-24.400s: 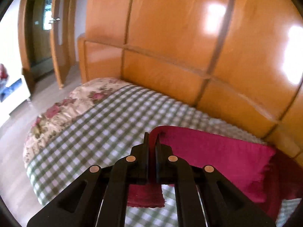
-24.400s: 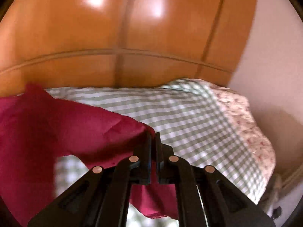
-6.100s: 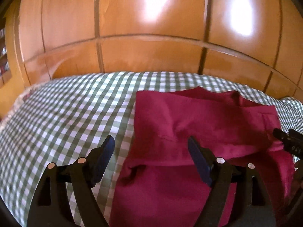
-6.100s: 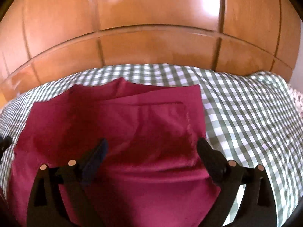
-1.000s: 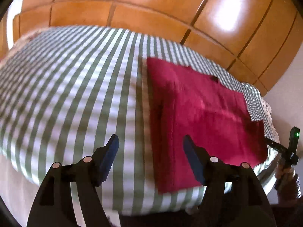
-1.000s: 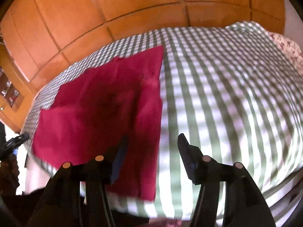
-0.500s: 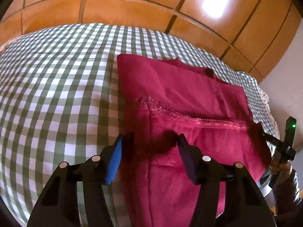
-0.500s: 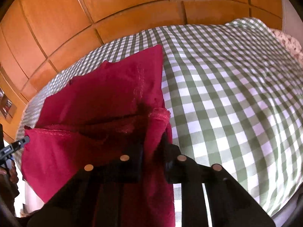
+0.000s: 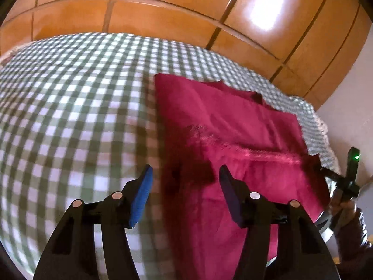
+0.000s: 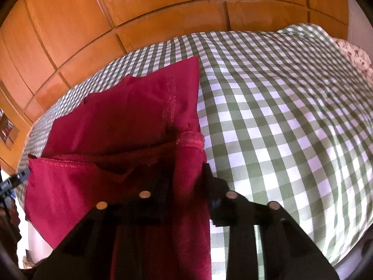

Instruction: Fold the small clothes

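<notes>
A dark red garment (image 9: 233, 126) lies on the green-and-white checked bedcover (image 9: 70, 107), its near part lifted and folded over toward the far part. My left gripper (image 9: 185, 186) is open, its jaws apart around the garment's near left edge without holding it. My right gripper (image 10: 186, 175) is shut on the garment's near right hem (image 10: 190, 140) and holds that corner raised above the garment (image 10: 130, 107). The right gripper also shows at the far right of the left wrist view (image 9: 345, 182).
A tall glossy wooden headboard (image 9: 163, 18) stands behind the bed. The checked cover (image 10: 279, 116) stretches wide to the right of the garment. A floral sheet (image 10: 354, 56) shows at the bed's far right edge. A pale wall (image 9: 349, 98) is at the right.
The right gripper stays shut on the hem and has carried it further over the garment. The left gripper stays open at the left edge and its jaws are slightly wider apart.
</notes>
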{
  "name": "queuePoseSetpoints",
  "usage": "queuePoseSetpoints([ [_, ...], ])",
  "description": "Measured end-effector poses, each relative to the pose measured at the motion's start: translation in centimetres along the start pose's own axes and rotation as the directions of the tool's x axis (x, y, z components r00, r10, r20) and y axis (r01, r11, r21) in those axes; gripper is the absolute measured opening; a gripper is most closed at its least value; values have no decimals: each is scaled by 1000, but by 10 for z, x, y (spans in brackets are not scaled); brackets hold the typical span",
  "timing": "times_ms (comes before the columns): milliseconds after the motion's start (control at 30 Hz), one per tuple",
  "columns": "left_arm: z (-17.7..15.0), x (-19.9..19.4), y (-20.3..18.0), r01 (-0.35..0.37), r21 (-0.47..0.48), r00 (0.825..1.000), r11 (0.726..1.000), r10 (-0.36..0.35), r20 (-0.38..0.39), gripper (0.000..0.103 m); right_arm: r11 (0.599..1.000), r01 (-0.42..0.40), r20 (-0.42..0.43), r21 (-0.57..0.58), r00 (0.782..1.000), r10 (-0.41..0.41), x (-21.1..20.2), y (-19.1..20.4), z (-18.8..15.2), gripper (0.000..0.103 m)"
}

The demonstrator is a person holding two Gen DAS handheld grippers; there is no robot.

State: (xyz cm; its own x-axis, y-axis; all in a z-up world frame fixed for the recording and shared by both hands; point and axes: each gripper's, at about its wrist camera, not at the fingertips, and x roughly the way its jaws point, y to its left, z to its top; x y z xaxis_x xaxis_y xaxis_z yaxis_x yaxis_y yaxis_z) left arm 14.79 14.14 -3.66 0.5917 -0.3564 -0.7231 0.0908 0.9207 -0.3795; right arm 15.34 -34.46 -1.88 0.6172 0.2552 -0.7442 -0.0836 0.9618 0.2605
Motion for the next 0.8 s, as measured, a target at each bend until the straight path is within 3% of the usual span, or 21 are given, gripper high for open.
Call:
queuePoseSetpoints([
  [33, 1, 2, -2, 9, 8, 1000, 1000, -9, 0, 56, 1000, 2, -2, -3, 1000, -2, -1, 0, 0, 16],
  [100, 2, 9, -8, 8, 26, 1000, 1000, -8, -14, 11, 1000, 10, -4, -17, 1000, -10, -3, 0, 1, 9],
  [267, -1, -9, -16, -3, 42, 999, 999, 2, 35, 7, 998, -16, 33, -56, 999, 18, -33, 7, 6, 7],
  [433, 9, -41, -20, -6, 53, 993, 999, 0, 117, 7, 994, -71, 104, -80, 991, 79, -61, 14, 33, 7],
  [567, 37, -41, -21, -12, 51, 986, 999, 3, 169, 7, 995, -89, 137, -54, 986, 95, -47, 21, 72, 7],
  [800, 105, 5, -11, -106, 13, 971, 994, 101, 218, 7, 998, -56, 142, 23, 988, 52, 20, 27, 145, 7],
])
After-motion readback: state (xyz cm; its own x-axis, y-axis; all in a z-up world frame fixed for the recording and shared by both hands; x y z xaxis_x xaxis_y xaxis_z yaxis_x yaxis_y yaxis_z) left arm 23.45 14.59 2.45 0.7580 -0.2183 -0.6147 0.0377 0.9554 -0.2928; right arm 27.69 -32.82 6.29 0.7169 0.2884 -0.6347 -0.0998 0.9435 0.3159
